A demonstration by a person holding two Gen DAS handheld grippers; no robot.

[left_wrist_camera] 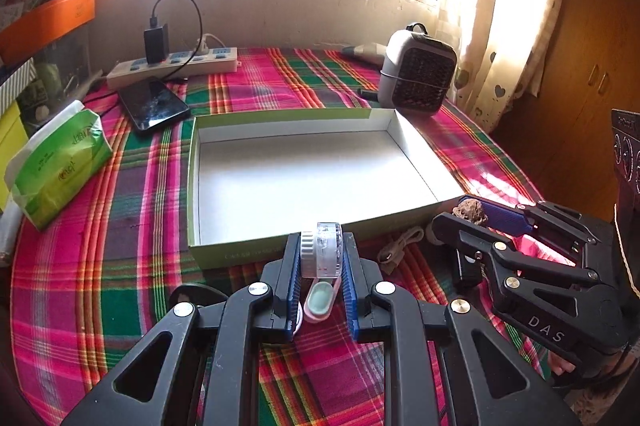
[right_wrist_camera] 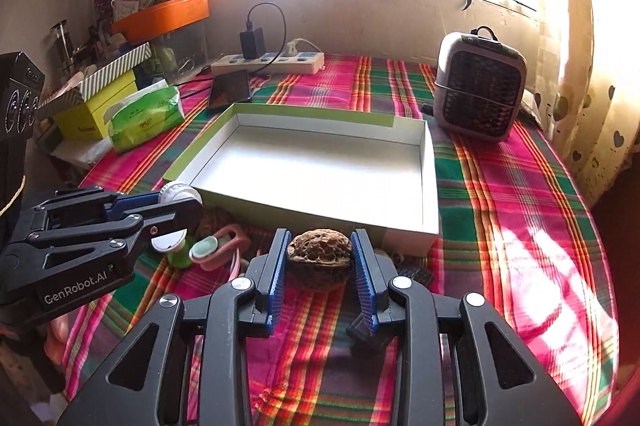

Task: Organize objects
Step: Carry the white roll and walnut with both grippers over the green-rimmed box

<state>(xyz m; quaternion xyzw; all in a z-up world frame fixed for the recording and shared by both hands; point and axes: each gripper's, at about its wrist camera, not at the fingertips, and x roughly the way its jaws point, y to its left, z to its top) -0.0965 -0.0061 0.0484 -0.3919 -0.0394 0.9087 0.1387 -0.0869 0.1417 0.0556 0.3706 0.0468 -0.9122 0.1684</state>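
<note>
Left wrist view: left gripper (left_wrist_camera: 321, 258) clamped on a small clear jar (left_wrist_camera: 322, 250) with a white ribbed cap, held above the plaid cloth (left_wrist_camera: 120, 226), just before the box (left_wrist_camera: 316, 166) near rim. Right wrist view: right gripper (right_wrist_camera: 319, 258) grips a walnut (right_wrist_camera: 319, 255), also just short of the box. A pink case (right_wrist_camera: 212, 250) lies on the cloth between the grippers.

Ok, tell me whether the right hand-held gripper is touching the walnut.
Touching. The right wrist view shows the right hand-held gripper with both blue pads pressed against the walnut, no gap.
</note>
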